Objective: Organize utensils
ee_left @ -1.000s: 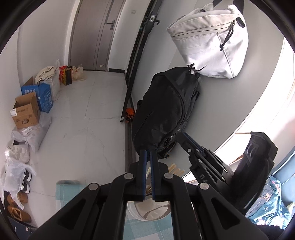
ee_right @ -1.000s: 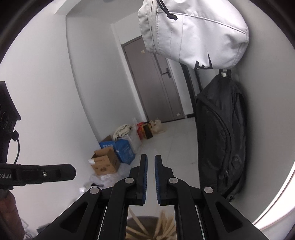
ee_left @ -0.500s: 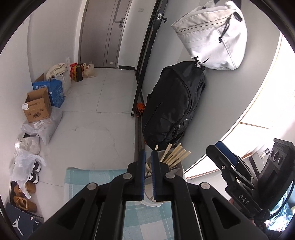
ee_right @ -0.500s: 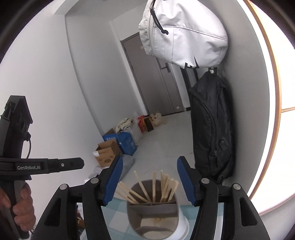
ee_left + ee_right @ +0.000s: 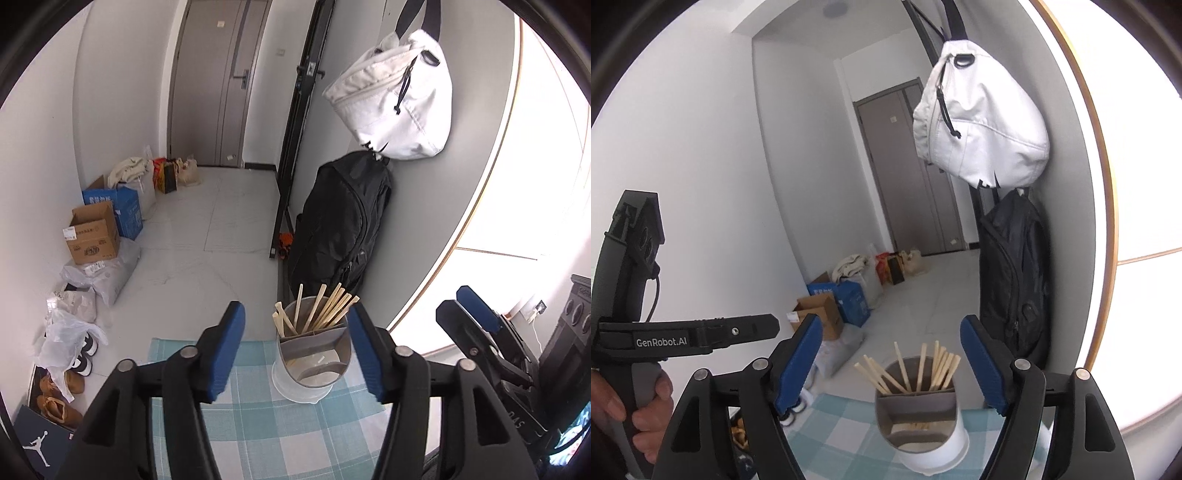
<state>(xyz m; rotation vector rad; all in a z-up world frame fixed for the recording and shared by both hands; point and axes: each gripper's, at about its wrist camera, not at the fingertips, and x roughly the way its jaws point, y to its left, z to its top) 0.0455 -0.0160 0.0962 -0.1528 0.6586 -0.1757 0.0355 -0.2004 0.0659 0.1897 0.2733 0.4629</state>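
A round white utensil holder (image 5: pixel 312 363) (image 5: pixel 923 424) with grey dividers stands on a blue-and-white checked cloth (image 5: pixel 266 424) (image 5: pixel 846 432). Several wooden chopsticks (image 5: pixel 325 306) (image 5: pixel 923 369) stick up from its far compartment. My left gripper (image 5: pixel 295 350) hangs in front of the holder; its jaws are opening, with nothing pressed between the blue pads. My right gripper (image 5: pixel 890 363) is also opening and empty; the holder shows between its pads, farther off. The right gripper (image 5: pixel 476 321) appears at the right of the left wrist view, and the left gripper's body (image 5: pixel 687 336) at the left of the right wrist view, in a person's hand (image 5: pixel 646 413).
A white bag (image 5: pixel 399 99) and a black backpack (image 5: pixel 340 229) hang on the grey wall behind the table. Cardboard boxes (image 5: pixel 96 236), plastic bags and shoes (image 5: pixel 59 391) line the tiled floor on the left. A grey door (image 5: pixel 218 85) closes the hallway.
Both grippers went from shut to open, the right one first. Both pulled back and up from the holder, so the holder with its chopsticks now stands in full view.
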